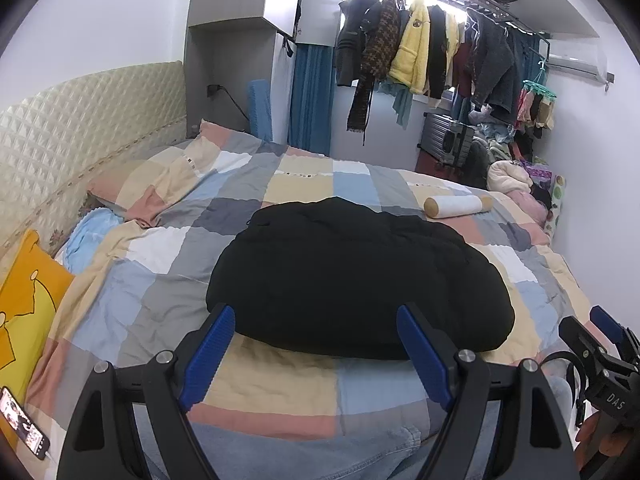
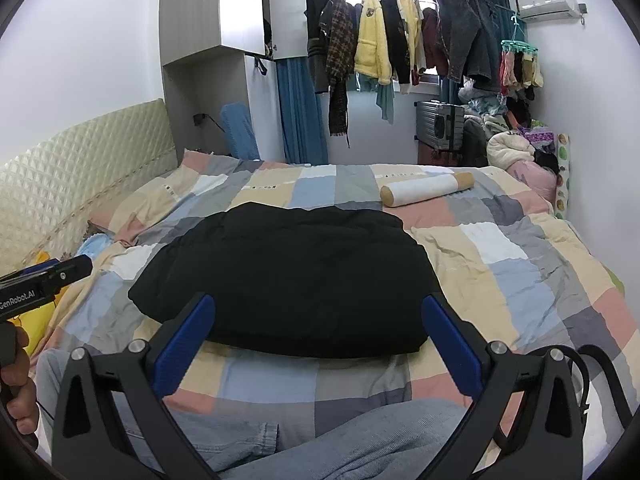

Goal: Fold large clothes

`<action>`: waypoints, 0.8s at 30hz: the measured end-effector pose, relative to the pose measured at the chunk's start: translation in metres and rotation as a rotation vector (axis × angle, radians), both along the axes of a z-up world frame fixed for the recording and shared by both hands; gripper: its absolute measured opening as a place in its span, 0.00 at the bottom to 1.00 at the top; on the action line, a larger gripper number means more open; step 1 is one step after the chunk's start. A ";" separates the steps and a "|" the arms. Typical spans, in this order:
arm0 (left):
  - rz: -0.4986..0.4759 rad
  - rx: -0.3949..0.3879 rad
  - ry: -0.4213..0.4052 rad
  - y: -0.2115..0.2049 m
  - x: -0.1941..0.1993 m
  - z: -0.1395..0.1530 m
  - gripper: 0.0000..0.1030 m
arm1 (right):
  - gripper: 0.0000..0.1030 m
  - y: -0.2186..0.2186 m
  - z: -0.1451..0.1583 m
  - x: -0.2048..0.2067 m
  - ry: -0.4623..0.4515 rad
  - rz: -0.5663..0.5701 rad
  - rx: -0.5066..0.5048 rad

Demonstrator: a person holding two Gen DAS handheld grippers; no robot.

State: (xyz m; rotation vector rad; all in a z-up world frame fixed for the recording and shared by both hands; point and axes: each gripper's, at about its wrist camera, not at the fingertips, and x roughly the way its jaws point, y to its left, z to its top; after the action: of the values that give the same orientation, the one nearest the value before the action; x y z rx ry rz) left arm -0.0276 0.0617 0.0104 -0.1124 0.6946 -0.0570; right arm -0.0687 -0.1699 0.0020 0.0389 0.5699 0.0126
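A black puffy garment [image 1: 356, 276] lies folded in a compact bundle on the patchwork quilt [image 1: 168, 248] of the bed; it also shows in the right wrist view [image 2: 292, 276]. My left gripper [image 1: 316, 312] is open and empty, held just in front of the bundle's near edge. My right gripper [image 2: 318, 304] is open and empty, also just short of the bundle's near edge. The right gripper also shows at the right edge of the left wrist view [image 1: 600, 340]. The left gripper shows at the left edge of the right wrist view [image 2: 48, 276].
A white roll with tan ends [image 1: 458, 206] lies on the quilt behind the garment. A yellow pillow [image 1: 24, 292] and a phone [image 1: 24, 424] lie at the left. Hanging clothes [image 2: 400, 40], a suitcase [image 2: 438, 124] and piled laundry [image 2: 516, 144] stand beyond the bed. My denim-clad legs [image 2: 280, 440] are below the grippers.
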 end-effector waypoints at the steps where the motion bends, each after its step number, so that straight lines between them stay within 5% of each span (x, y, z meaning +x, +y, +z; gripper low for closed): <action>1: 0.003 0.001 0.000 0.001 0.000 0.000 0.80 | 1.00 0.001 0.000 0.001 0.000 0.003 0.000; 24: 0.022 -0.005 -0.009 0.013 -0.004 0.003 0.80 | 1.00 0.008 0.007 0.000 -0.013 0.010 -0.026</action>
State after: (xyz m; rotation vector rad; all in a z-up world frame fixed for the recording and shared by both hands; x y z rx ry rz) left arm -0.0314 0.0749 0.0131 -0.1247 0.6839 -0.0381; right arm -0.0685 -0.1621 0.0088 0.0107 0.5570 0.0153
